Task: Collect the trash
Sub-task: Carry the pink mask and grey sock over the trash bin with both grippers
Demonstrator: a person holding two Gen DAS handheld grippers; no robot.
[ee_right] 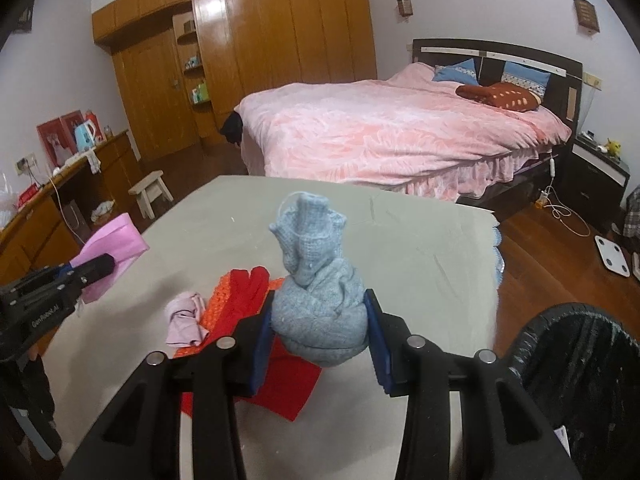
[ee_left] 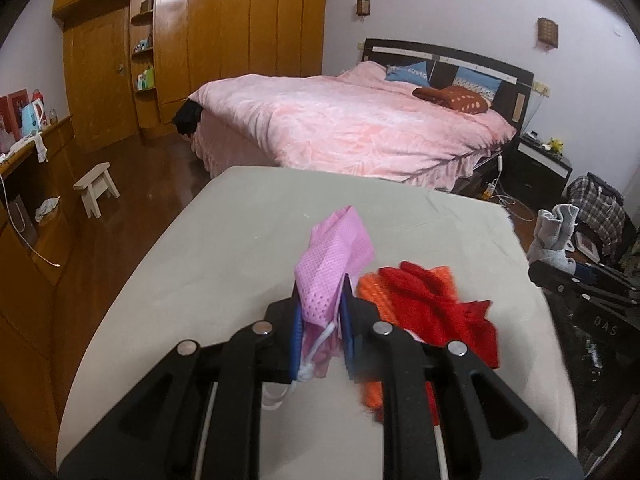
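Observation:
My left gripper (ee_left: 322,284) is shut on a pink mesh cloth (ee_left: 332,264), which it holds above the grey-covered table (ee_left: 240,240). The right wrist view shows that gripper (ee_right: 106,266) at the left with the pink cloth (ee_right: 114,246) in it. A bunched grey-blue knitted cloth (ee_right: 316,296) is clamped between the blue pads of my right gripper (ee_right: 320,298) and is lifted off the table (ee_right: 420,248). The left wrist view has the right gripper (ee_left: 554,264) and its grey cloth (ee_left: 554,232) at the right edge. A red cloth (ee_left: 440,304) and an orange one (ee_left: 372,292) lie on the table.
A small pale pink rag (ee_right: 186,318) lies beside the red cloth (ee_right: 244,296). A black-lined trash bin (ee_right: 576,364) stands at the table's right. Behind are a pink bed (ee_right: 400,136), a wooden wardrobe (ee_right: 260,40), a white stool (ee_right: 152,194), a side counter (ee_right: 60,200) and a floor scale (ee_right: 612,256).

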